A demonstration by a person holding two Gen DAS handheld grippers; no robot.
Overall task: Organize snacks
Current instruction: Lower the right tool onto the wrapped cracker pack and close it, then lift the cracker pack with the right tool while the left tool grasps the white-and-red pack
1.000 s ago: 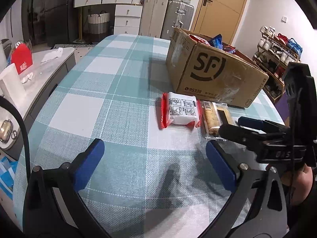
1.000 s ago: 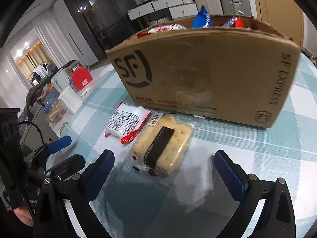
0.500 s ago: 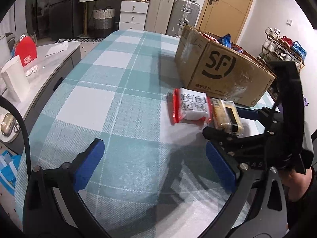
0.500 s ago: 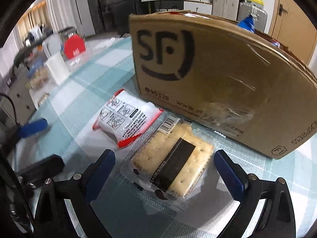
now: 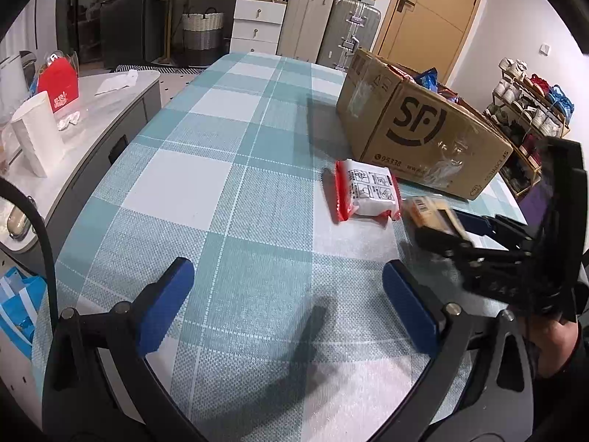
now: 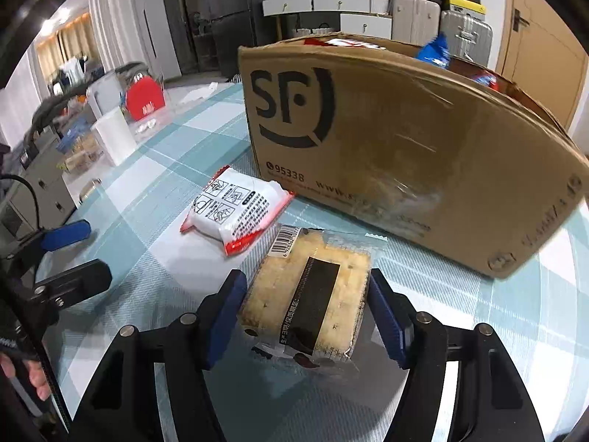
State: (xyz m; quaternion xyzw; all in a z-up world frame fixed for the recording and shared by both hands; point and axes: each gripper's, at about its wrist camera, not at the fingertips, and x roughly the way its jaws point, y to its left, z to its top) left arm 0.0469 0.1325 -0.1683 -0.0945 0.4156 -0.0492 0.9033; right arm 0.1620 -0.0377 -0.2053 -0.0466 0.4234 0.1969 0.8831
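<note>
A clear pack of square crackers (image 6: 309, 294) with a black label lies on the checked tablecloth in front of the SF cardboard box (image 6: 386, 147). My right gripper (image 6: 305, 283) straddles it, jaws closing, both blue pads against the pack's long sides. A white and red snack packet (image 6: 235, 210) lies just left of the crackers. From the left wrist view the right gripper (image 5: 452, 228) covers part of the cracker pack (image 5: 427, 213), beside the white and red packet (image 5: 368, 193) and the box (image 5: 416, 136). My left gripper (image 5: 285, 272) hovers open over bare tablecloth, holding nothing.
The box holds several snack bags, red and blue ones showing above its rim. A grey side counter (image 5: 92, 125) with a white cup (image 5: 36, 132) and a red carton runs along the table's left. Suitcases, drawers and a door stand behind; a shoe rack (image 5: 530, 110) is right.
My right gripper moved in over the cracker pack and its jaws closed from wide apart to the pack's sides. The left gripper stayed open in about the same place.
</note>
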